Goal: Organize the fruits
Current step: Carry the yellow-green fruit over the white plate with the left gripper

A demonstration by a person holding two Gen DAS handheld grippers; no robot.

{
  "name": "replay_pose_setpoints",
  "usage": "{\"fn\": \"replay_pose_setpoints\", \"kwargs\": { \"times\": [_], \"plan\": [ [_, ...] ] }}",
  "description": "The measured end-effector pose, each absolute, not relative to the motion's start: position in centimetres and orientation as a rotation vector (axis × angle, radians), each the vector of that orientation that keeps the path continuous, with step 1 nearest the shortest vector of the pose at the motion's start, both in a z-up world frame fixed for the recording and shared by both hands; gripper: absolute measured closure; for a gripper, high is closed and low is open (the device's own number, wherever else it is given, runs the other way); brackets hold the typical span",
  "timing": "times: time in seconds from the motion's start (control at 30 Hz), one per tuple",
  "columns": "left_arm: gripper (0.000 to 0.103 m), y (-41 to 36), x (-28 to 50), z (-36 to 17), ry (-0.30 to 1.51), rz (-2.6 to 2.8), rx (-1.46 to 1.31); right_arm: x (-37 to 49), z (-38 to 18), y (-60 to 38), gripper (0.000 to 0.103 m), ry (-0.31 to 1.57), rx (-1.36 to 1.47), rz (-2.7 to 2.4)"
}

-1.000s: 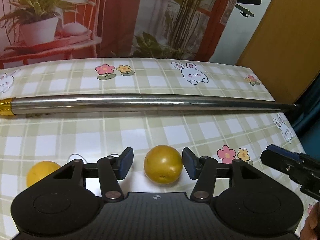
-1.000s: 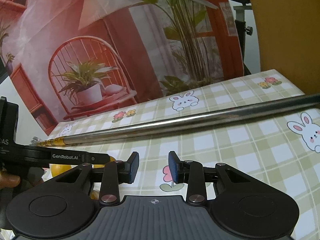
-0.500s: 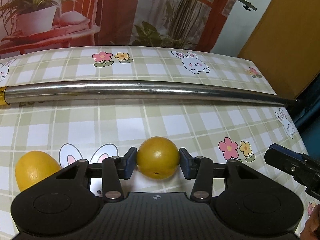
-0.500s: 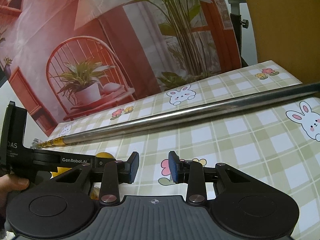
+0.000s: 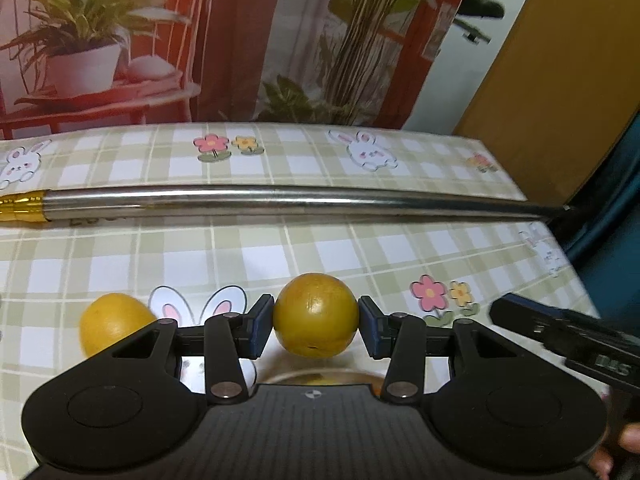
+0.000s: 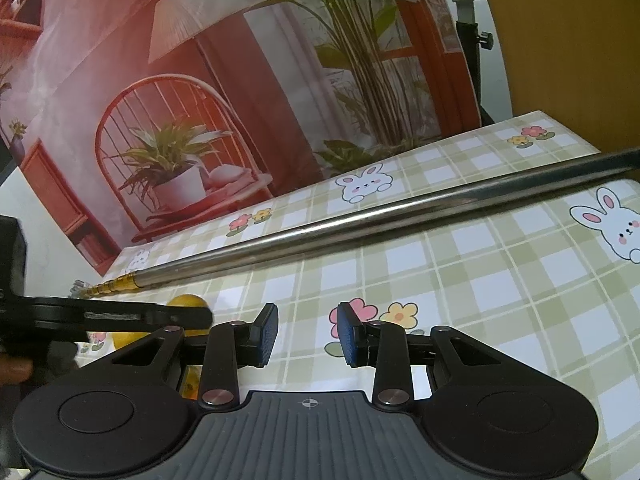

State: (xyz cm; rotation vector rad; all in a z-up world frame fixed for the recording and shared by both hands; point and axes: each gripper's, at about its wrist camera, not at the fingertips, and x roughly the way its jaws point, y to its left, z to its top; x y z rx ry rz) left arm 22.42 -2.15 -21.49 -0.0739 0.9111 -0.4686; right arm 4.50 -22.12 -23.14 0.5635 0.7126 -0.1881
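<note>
— well, look at the left gripper (image 5: 316,330): its blue pads (image 5: 256,332) are pressed on both sides of the round yellow-brown fruit (image 5: 315,315), clamped on it. the jaws have just been closing, with that fruit between them.

— and the pose?

— tipped forward and down toward the tabletop (image 5: 280,248), the fruit sitting right at the fingertips. under it, at the gripper's body, i can make out a pale rim with something yellow inside, but i can't tell what it is.

— any other fruit?

— a yellow fruit (image 5: 112,322) lies on the checked cloth just to the left of the left gripper, partly hidden behind its arm. from the right wrist view a bit of yellow fruit (image 6: 188,302) peeks over the left gripper's dark body.

— the right gripper (image 6: 307,334)?

— also angled down over the tabletop, well off to the side. its fingers stand with a narrow gap, as close together as they go, and nothing is between them.

— what's that bar?

— a long metal pole (image 5: 280,200) with a gold end lies across the tabletop, beyond both grippers. a fingertip (image 5: 632,436) shows at the lower right edge by the right gripper's handle.
</note>
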Motion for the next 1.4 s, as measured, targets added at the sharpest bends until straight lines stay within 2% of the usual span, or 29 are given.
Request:
{"fn": "replay_pose_setpoints", "kwargs": {
  "times": [0.63,1.4],
  "plan": [
    [0.055,5.3,13.3,-19.4,0.856,-0.414,-0.1,4.0,-21.3,-18.4,0.072,0.713,0.544,-0.108],
    [0.055,5.1,11.0,-20.7,0.905,-0.434,-0.085,3.4,-20.5,-17.4,0.072,0.704,0.526,-0.096]
  ]
}}
